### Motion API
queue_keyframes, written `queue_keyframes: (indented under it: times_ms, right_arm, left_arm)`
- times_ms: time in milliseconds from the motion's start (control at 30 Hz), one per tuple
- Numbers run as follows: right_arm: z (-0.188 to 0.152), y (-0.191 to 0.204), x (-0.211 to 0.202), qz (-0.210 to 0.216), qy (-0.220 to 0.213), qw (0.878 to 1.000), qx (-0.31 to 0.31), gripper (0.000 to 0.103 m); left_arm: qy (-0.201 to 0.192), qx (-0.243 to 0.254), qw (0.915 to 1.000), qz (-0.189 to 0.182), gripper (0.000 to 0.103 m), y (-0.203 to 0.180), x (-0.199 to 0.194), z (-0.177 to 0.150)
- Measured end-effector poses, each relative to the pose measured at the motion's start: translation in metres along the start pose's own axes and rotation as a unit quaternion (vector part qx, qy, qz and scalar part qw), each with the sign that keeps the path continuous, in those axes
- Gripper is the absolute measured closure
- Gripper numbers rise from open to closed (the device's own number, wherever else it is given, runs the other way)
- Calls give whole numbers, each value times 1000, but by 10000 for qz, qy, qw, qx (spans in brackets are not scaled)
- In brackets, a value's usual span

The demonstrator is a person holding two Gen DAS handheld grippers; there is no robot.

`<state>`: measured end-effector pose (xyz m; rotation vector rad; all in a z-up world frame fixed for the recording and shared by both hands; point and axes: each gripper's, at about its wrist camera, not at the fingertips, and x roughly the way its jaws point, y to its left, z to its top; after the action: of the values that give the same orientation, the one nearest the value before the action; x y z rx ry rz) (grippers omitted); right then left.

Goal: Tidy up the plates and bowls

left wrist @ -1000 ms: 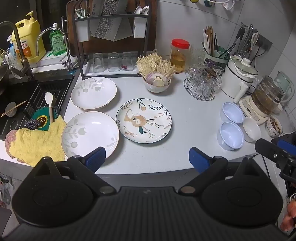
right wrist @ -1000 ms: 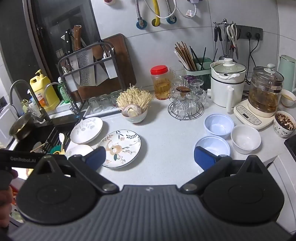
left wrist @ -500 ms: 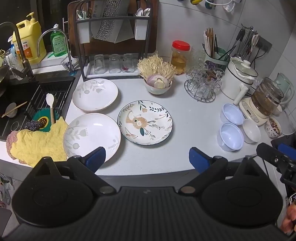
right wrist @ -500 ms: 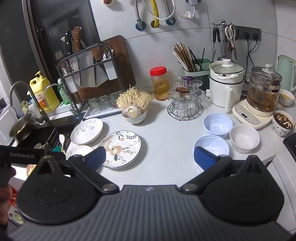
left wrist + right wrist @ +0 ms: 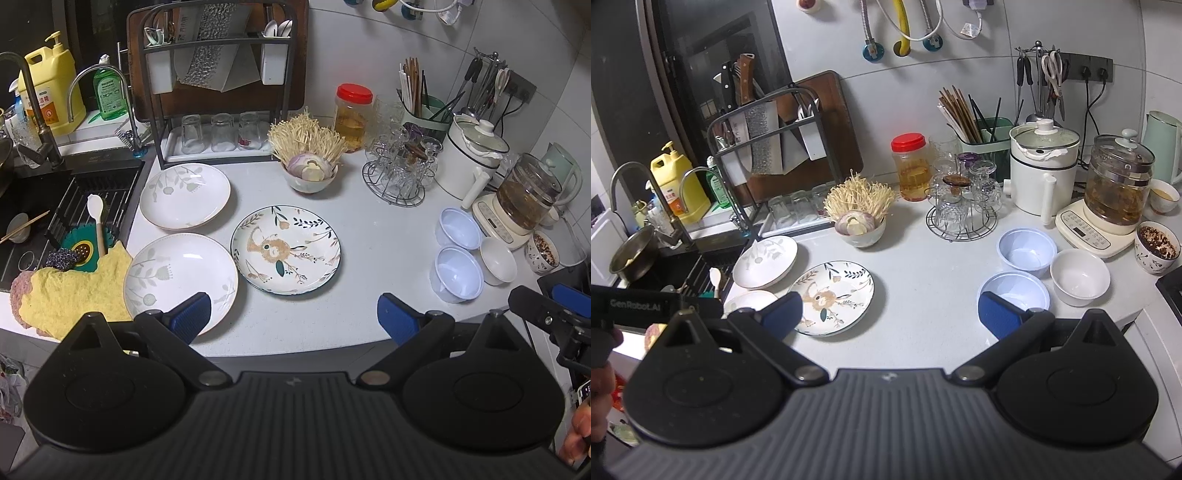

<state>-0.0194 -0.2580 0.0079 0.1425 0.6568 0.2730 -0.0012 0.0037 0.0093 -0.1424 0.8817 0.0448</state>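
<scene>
Three plates lie on the white counter: a near white plate (image 5: 181, 275), a far white plate (image 5: 184, 194) and a patterned plate (image 5: 286, 254), also in the right wrist view (image 5: 831, 295). At the right stand two pale blue bowls (image 5: 458, 275) (image 5: 458, 230) and a small white bowl (image 5: 498, 260); they also show in the right wrist view (image 5: 1014, 293) (image 5: 1027, 251) (image 5: 1078, 275). My left gripper (image 5: 293, 317) is open and empty, above the counter's front edge. My right gripper (image 5: 890, 312) is open and empty, held back from the counter.
A sink (image 5: 33, 221) with a yellow cloth (image 5: 70, 295) lies at the left. A rack with glasses (image 5: 218, 136), a bowl of mushrooms (image 5: 308, 162), a glass stand (image 5: 399, 173), a white pot (image 5: 472, 158) and a glass kettle (image 5: 524, 195) line the back.
Both grippers have drawn back and up a little, so the counter looks slightly farther. Nothing on the counter has moved.
</scene>
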Motion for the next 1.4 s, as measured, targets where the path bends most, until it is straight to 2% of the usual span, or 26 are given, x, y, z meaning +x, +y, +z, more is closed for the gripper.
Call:
queue_keyframes:
  times_ms: [533, 1400]
  right_arm:
    - [-2, 2, 0, 2, 15, 10000, 29, 0]
    - [-2, 3, 2, -29, 49, 9999, 83, 0]
  left_arm:
    - [-21, 102, 9999, -64, 5, -2, 0, 3]
    - [-105, -7, 9996, -276, 5, 3, -2, 1]
